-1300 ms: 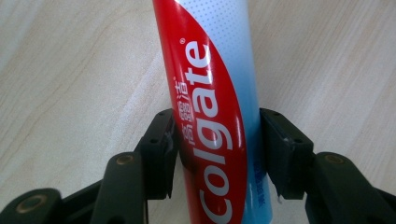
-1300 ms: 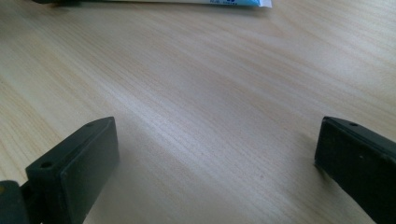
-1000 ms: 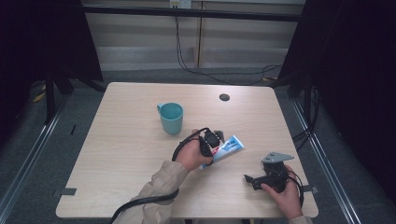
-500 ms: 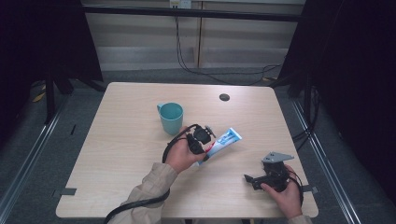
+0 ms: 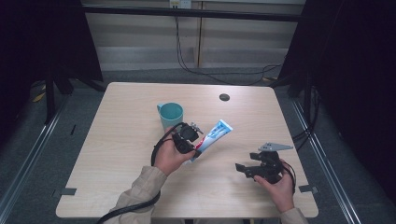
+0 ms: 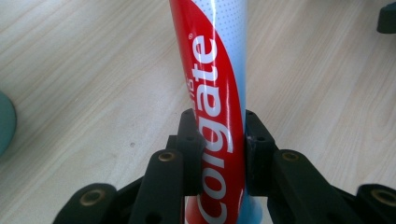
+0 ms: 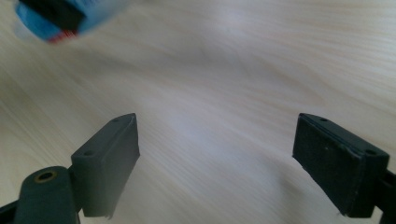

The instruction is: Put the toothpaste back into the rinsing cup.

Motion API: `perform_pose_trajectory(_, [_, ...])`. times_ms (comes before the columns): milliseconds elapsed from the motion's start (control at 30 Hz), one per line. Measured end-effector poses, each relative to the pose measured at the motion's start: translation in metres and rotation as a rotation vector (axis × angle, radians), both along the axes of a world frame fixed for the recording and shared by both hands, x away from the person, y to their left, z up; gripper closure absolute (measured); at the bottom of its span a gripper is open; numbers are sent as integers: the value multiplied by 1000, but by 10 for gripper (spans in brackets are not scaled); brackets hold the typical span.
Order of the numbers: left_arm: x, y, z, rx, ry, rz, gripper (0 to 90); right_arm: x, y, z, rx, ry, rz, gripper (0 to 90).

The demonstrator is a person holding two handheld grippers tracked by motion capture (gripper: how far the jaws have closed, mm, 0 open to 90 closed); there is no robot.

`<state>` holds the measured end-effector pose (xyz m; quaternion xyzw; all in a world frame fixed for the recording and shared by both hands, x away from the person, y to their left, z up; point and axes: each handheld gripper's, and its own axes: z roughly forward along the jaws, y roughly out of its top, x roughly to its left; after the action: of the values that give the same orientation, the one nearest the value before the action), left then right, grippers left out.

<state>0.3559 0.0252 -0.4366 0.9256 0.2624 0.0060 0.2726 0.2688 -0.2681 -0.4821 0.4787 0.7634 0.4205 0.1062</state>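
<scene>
Left gripper (image 5: 195, 145) pinching the toothpaste tube (image 5: 212, 136) near its lower end, tube lifted and angled just right of the teal cup (image 5: 171, 114) on the table (image 5: 116, 140); right gripper (image 5: 243, 169) spread wide, holding nothing, well right of the cup and nearer the person. Risk from here, as a judgement: glossy, soft tube, gripped far from its middle, so liable to swivel or slide out between the jaws, or to knock the cup. "Colgate" in white on red, plain to read in the left gripper view.
</scene>
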Motion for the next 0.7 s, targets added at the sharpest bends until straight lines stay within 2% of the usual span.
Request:
perform_pose_trajectory(67, [0,2,0,-10,-10,8,733,6,5,7,62,17,-9,149])
perform_pose_trajectory(167, [-1,4,0,-24,-12,20,733,14,12,16,94,14,-16,151])
perform_pose_trajectory(233, [-1,5,0,-26,-18,19,733,20,17,22,134,14,-12,163])
perform_pose_trajectory(533, [-1,17,-4,-71,-19,54,732,40,39,39,140,-9,14,236])
perform_pose_trajectory(600, [-1,19,-4,-81,-20,60,733,44,43,42,127,4,17,233])
perform_pose_trajectory(700, [-3,22,-4,-84,-31,63,732,51,48,44,131,25,23,234])
